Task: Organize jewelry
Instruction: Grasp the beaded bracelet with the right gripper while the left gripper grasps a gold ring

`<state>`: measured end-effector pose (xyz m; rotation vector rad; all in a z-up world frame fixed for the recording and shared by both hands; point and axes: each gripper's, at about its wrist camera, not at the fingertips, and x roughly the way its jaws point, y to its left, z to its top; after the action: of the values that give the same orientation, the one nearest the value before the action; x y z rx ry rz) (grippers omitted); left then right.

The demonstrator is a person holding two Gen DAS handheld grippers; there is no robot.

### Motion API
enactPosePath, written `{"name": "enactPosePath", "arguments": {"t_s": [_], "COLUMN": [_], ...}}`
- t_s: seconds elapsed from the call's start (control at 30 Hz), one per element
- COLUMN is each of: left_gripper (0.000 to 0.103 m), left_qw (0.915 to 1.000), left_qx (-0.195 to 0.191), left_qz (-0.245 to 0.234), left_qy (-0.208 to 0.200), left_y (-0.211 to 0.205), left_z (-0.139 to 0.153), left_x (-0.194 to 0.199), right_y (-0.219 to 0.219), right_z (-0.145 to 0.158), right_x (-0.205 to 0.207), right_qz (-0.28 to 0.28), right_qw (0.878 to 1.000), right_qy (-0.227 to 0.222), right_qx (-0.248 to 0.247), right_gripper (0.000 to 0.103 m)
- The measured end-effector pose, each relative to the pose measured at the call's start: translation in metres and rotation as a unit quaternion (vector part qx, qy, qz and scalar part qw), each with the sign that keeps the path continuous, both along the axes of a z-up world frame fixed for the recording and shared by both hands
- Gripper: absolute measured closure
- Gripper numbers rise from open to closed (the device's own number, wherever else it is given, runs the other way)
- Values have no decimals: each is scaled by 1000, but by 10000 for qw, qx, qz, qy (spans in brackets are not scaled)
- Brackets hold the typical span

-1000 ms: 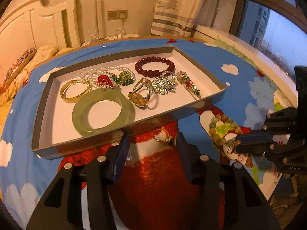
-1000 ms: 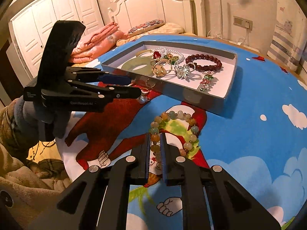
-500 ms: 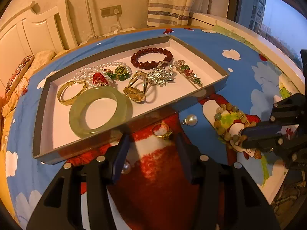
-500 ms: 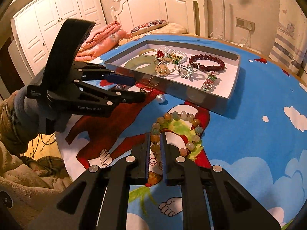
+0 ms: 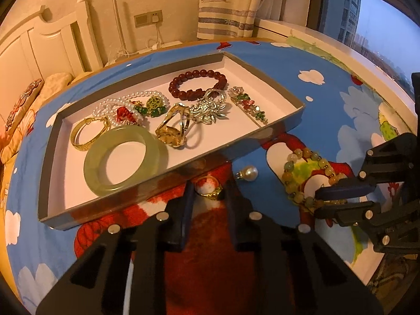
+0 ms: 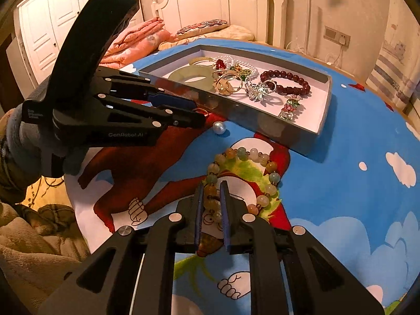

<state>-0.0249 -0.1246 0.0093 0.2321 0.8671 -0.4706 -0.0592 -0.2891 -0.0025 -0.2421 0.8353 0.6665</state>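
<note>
Near the tray's (image 5: 275, 128) front wall, the left gripper (image 5: 210, 187) is closing its jaws around a gold ring (image 5: 210, 187) on the cloth (image 6: 341, 183), a pearl (image 5: 249, 173) just right. Further right, the right gripper (image 6: 212, 197) is clamped on a bead bracelet (image 6: 270, 176).

**Both our grippers angled down at the table**

Our left gripper (image 5: 208, 193) tilts downward, its jaws closing with a gold ring (image 5: 210, 187) between them. Our right gripper (image 6: 211, 199), at its three o'clock, also slopes down, its jaws nearly together and pinching a bead bracelet (image 6: 244, 176). A grey-gloved hand (image 6: 34, 147) holds the left gripper.
</note>
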Motion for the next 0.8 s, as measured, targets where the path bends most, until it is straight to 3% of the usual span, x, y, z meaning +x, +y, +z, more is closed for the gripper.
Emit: {"name": "enactPosePath", "arguments": {"t_s": [0.23, 0.37, 0.5, 0.57, 0.73, 0.8], "left_gripper": [80, 80, 80, 80, 80, 80], "left_qw": [9998, 9995, 9994, 9992, 9989, 9989], "left_qx": [-219, -317, -311, -338, -371, -369], "left_qz": [42, 59, 96, 123, 172, 184], "left_qy": [-13, -62, -151, -175, -208, -208], "left_y": [6, 9, 13, 15, 20, 22], "left_z": [2, 7, 12, 14, 18, 19], "left_x": [-4, -12, -17, -18, -20, -21], "right_y": [0, -14, -36, -41, -46, -46], "right_z": [1, 10, 12, 8, 3, 6], "right_x": [-4, -2, 2, 3, 7, 6], "right_qz": [106, 130, 112, 78, 48, 65], "right_qw": [9999, 9974, 9765, 9649, 9405, 9368], "right_qy": [-135, 137, 769, 1016, 1419, 1426], "right_qx": [11, 701, 2013, 2422, 3088, 3193], "right_gripper": [92, 92, 92, 92, 92, 92]}}
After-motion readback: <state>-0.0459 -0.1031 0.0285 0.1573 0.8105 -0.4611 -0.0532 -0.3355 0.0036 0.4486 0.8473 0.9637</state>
